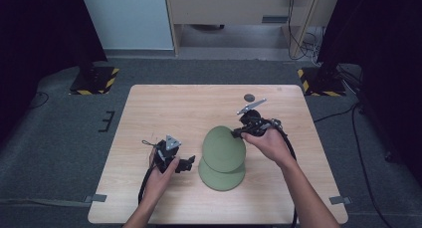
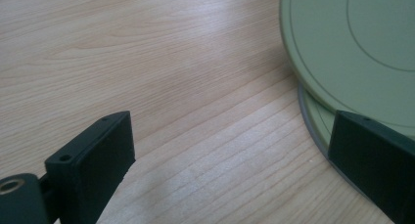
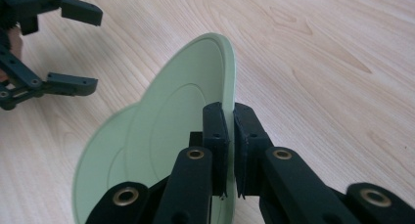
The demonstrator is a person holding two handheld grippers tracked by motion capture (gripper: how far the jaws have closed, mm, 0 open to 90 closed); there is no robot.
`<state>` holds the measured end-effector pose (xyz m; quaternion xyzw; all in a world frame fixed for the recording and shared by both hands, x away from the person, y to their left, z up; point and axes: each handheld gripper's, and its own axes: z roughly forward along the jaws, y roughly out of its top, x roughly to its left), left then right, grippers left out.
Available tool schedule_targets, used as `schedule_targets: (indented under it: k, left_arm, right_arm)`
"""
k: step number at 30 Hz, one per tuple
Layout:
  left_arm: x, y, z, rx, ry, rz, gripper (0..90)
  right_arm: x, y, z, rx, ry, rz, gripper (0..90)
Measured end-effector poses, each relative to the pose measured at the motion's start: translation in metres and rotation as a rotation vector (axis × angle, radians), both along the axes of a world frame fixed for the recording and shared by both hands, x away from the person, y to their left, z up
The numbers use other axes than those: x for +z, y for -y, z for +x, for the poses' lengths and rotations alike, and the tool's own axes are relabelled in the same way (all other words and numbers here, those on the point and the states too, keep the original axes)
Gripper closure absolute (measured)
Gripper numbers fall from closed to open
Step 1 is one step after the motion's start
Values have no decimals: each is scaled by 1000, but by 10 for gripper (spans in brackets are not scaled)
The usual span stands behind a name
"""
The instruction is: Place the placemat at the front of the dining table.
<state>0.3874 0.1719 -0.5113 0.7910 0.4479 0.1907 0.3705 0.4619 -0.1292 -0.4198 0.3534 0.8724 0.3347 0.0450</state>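
Observation:
Two pale green plates lie near the middle of the wooden table point(image 1: 164, 108). The upper plate point(image 1: 223, 147) is tilted, its far right rim lifted, and it leans on the lower plate point(image 1: 221, 178). My right gripper point(image 1: 235, 133) is shut on that raised rim. In the right gripper view the jaws point(image 3: 230, 121) pinch the edge of the upper plate point(image 3: 181, 111), with the lower plate point(image 3: 95, 180) behind it. My left gripper point(image 1: 187, 163) stands open just left of the plates. In its own view the left gripper point(image 2: 235, 155) is empty, with the upper plate point(image 2: 352, 38) and lower plate's rim point(image 2: 315, 126) at right.
A small dark round disc point(image 1: 249, 97) lies near the table's far edge. Black stands with yellow-striped feet point(image 1: 94, 81) stand on the grey floor beyond both far corners. Bare wood stretches over the table's left half and far side.

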Motion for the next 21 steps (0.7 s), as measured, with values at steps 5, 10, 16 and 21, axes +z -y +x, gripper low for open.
schedule_targets:
  k: [5,10,16,21]
  left_arm:
    - [1,-5,0,17,-3,-4,27]
    - [4,-9,0,42,26,-6,40]
    - [6,-17,2,71,31,-17,40]
    - [5,-22,4,88,28,-27,40]
  right_arm:
    - [9,3,0,3,-5,35,857]
    - [17,3,1,7,-4,59,857]
    - [23,3,4,-1,3,105,858]
    - [25,4,9,-18,13,123,858]
